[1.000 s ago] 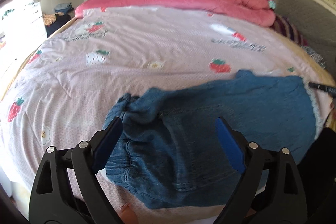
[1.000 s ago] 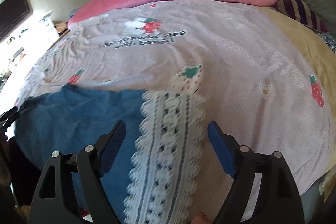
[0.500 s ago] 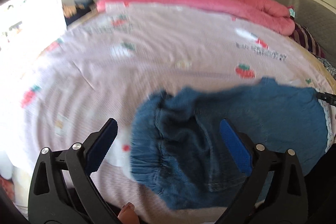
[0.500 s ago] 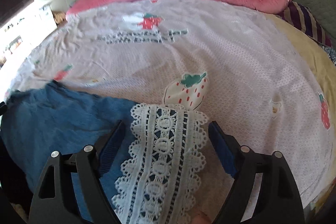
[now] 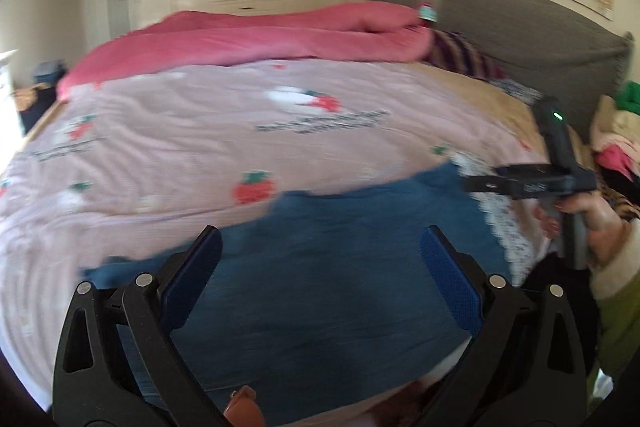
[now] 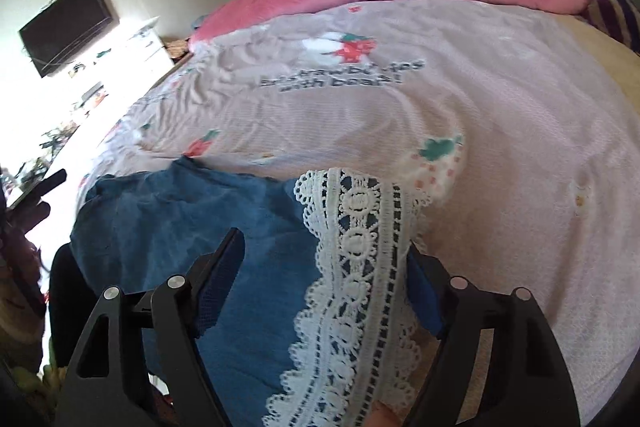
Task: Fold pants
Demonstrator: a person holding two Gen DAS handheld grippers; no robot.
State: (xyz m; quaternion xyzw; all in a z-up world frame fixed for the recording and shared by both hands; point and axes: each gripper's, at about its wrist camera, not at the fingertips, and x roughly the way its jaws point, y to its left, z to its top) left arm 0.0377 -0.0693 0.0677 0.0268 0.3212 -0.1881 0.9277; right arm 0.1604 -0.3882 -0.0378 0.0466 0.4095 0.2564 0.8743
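1. Pants, blue denim with a white lace hem, spread across the near edge of the bed on a pink strawberry-print cover.
2. Left gripper hovering over the denim, jaws wide apart, nothing between them.
3. Right gripper likewise spread wide, straddling the lace hem without pinching it.
4. Rolled pink duvet along the far side of the bed, before a grey headboard.

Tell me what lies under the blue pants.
The blue pants lie spread on the pink strawberry bedspread, which shows around them on the far side. Whatever sits directly beneath the fabric is covered and cannot be seen.
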